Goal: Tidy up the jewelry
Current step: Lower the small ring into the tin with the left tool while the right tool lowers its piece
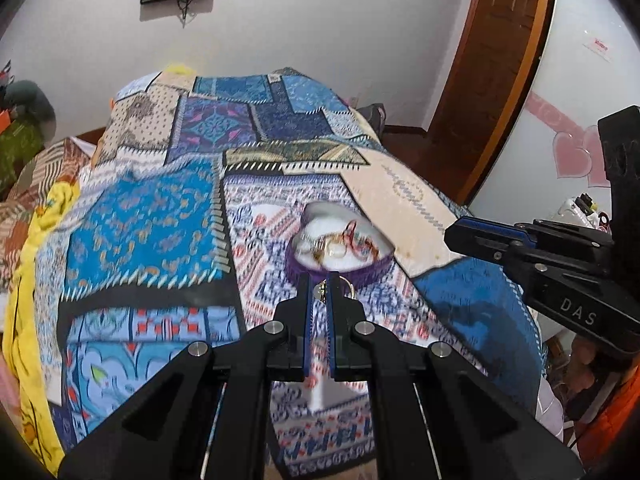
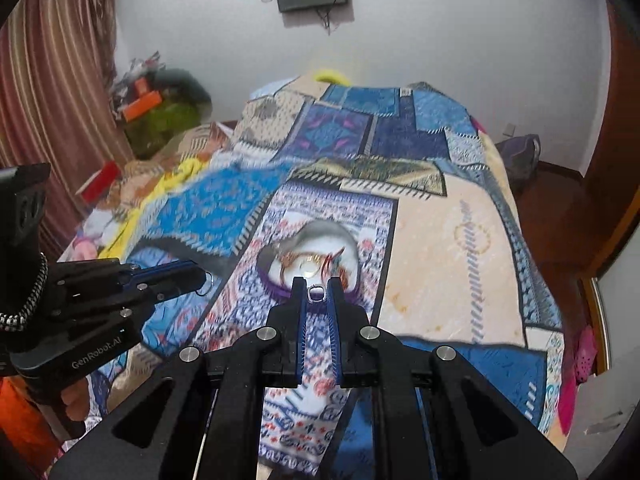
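Both tongs are hovering over a patchwork bedspread (image 1: 152,216), and each is pinching 1 small ring.

In the left wrist view, the left gripper (image 1: 320,290) is pressing its 2 blue pads together on a gold ring (image 1: 347,286) — the loop is sticking out to the right of the tips, with a pale stone or bead showing in the slit between them. Just beyond the tips, a purple heart-shaped box (image 1: 340,272) is sitting on the bedspread with its white lining facing up. Inside it, a blurred tangle of jewelry (image 1: 344,244) is lying: gold rings and some red loops, too smeared to count. The right gripper (image 1: 454,236) is reaching in from the right edge, its tip a little to the right of the box and apart from it.

In the right wrist view, the right gripper (image 2: 318,292) is squeezing a small silver ring (image 2: 317,291) between its fingertips, right over the near rim of the box (image 2: 276,286). The jewelry (image 2: 316,266) is lying in the white lining just past the tips. The left gripper (image 2: 202,276) is coming in from the left, shut, with the gold ring (image 2: 208,282) dangling at its tip — well to the left of the box.
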Demonstrator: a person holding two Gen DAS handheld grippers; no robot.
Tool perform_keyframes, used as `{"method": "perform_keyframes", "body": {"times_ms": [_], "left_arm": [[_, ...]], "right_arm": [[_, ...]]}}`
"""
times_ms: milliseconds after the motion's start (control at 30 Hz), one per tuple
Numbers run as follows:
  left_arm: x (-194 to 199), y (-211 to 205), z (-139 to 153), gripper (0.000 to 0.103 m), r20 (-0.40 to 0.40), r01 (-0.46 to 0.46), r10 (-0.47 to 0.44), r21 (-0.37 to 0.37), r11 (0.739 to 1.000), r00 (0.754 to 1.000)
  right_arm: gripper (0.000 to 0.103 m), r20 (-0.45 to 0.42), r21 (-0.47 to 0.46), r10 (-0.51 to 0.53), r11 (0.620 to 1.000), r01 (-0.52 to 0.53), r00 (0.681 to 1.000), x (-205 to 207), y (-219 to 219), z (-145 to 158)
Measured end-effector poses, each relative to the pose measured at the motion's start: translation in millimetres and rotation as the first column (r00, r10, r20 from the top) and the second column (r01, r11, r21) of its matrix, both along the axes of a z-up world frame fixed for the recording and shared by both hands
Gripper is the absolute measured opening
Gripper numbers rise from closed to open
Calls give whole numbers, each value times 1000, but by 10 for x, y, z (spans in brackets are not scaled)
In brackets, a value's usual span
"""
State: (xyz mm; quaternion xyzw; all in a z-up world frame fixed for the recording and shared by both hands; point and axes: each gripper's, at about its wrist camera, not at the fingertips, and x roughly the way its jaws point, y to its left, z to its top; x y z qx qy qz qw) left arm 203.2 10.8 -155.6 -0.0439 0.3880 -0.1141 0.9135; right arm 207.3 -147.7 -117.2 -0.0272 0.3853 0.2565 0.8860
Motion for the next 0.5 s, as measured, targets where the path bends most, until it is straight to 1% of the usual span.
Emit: {"method": "perform_keyframes", "body": {"times_ms": [267, 500], "left_arm": [[278, -60, 47, 5, 24, 18, -18, 4, 1000, 1000], [437, -84, -47, 5, 13, 31, -31, 8, 999, 999]], "right_arm": [[9, 5, 37, -2, 999, 2, 1000, 180, -46, -2], [9, -16, 34, 18, 999, -18, 1000, 317, -1, -120]]}}
